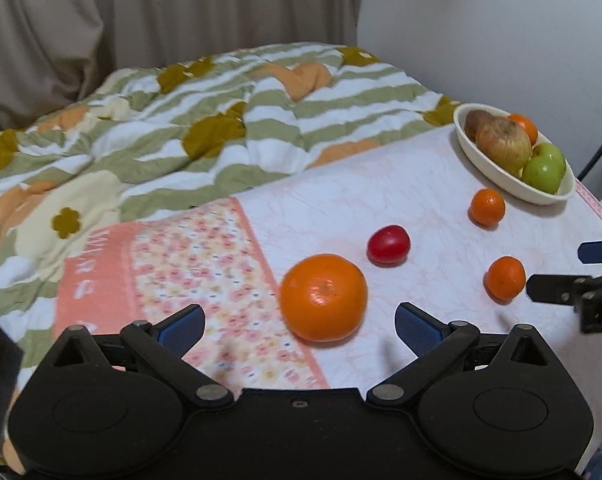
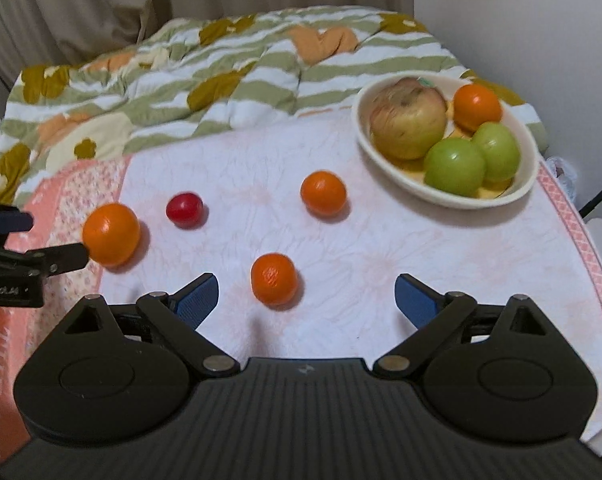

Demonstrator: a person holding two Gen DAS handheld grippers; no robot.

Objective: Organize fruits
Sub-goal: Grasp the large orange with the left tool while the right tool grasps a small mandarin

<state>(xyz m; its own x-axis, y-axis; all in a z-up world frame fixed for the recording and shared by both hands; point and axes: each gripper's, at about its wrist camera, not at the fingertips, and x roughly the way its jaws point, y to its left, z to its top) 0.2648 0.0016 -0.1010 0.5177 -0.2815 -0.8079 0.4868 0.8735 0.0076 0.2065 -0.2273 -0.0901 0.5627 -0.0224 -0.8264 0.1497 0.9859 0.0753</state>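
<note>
Orange fruit: we hold the left claw (image 1: 299,326) wide just short of the large orange (image 1: 323,297), ready to straddle it. We keep the right claw (image 2: 305,300) equally wide near a small orange (image 2: 273,284), bowl (image 2: 429,194) ahead.

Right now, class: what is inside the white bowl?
The white bowl holds a large russet apple, two green apples, an orange. Left view shows something brownish behind; the bowl's bottom is mostly covered.

glossy large orange (image 1: 324,297), matt cloth towel (image 1: 401,200) (quilted blanket (image 1: 205,120) behind), smooth cream bowl (image 2: 381,148).
</note>
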